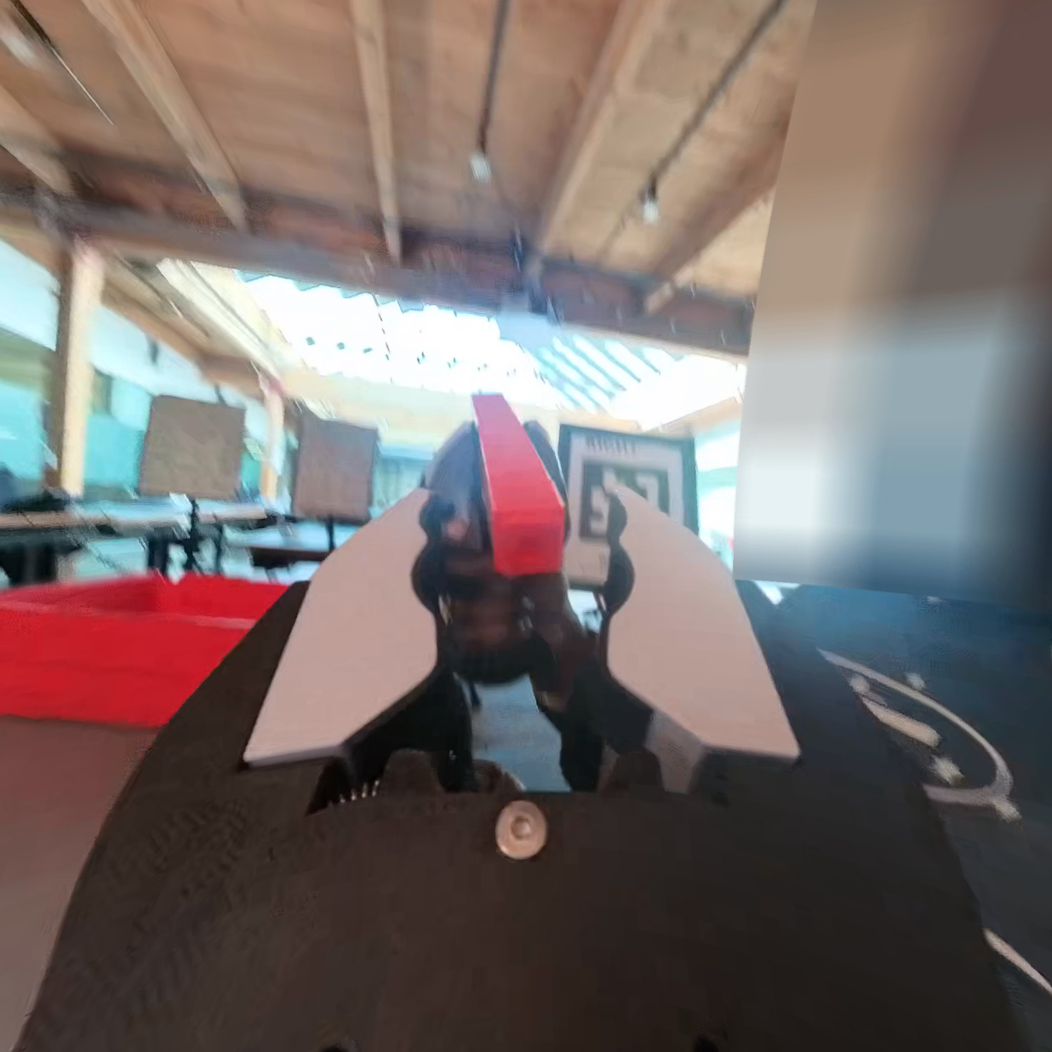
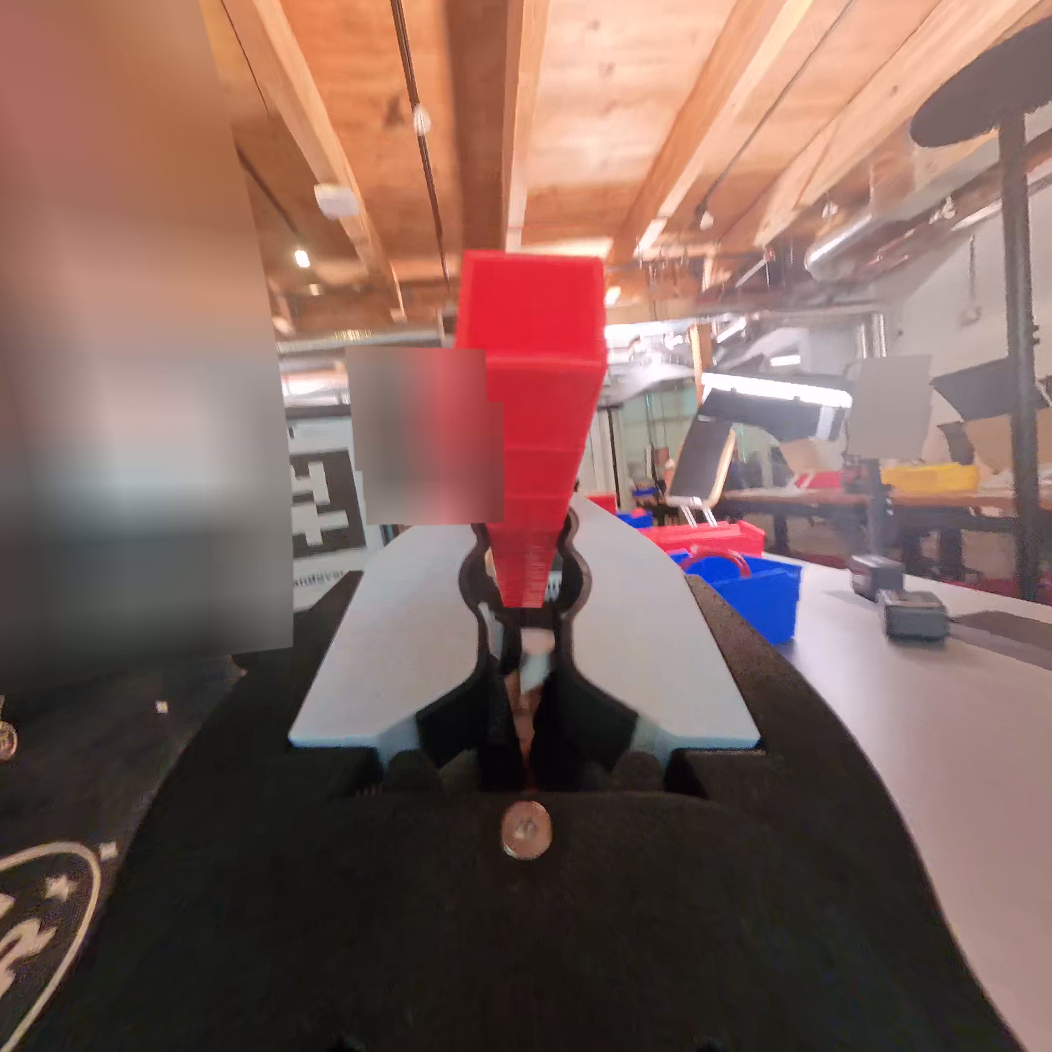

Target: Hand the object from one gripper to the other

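A long red bar is clamped at its lower end between my right gripper's grey fingers and rises up from them. In the left wrist view the same red bar points towards the camera, and its near end lies in the gap between my left gripper's grey fingers. Those jaws stand well apart and do not touch the bar. Dark fingers, apparently the right gripper, hold the bar farther back. The view is motion-blurred.
A red bin sits low at the left. A black-and-white marker board stands behind the bar. Blue bins and a black device are on the grey table. A black stand pole is at the right. A person's dark printed garment is close by. There is about 6 centimetres between the tips of the two grippers.
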Available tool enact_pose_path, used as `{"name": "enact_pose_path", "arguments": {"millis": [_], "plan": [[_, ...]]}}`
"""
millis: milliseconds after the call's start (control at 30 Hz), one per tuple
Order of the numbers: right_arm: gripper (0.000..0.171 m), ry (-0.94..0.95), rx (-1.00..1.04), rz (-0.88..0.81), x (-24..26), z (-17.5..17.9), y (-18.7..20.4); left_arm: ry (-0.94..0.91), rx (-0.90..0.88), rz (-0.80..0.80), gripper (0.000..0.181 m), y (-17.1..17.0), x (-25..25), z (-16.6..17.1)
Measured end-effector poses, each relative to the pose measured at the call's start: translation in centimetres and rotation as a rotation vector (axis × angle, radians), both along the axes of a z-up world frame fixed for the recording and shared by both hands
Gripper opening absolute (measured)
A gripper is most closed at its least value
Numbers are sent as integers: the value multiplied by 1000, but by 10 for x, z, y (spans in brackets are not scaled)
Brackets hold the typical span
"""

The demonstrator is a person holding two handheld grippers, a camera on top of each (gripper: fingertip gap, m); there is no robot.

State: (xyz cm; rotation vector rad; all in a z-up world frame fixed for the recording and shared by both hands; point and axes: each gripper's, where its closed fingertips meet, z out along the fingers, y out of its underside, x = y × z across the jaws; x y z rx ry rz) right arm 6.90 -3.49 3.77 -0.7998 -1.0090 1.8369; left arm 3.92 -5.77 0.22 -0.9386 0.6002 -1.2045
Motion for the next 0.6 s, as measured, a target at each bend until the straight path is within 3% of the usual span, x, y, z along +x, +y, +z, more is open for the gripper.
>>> {"name": "enact_pose_path", "arguments": {"millis": [33,133,200,267,333,433,600], "plan": [[22,-54,42,-3,1,-3,0,89,-30,-33,58,-1,2,-6],[23,-219,151,10,-2,-20,-6,282,-91,-25,57,-2,9,-21],[22,-298,216,22,-6,-31,-13,364,-115,28,48,2,16,-30],[22,-345,259,18,-10,-39,-19,431,-104,43,27,2,25,-40],[22,-319,253,7,-14,-37,-22,487,-104,68,21,6,33,-49],[23,-236,201,-36,-23,-29,-24,379,-99,64,21,10,43,-45],[22,-317,228,-38,-23,-38,-21,335,-117,65,21,14,46,-45]]}}
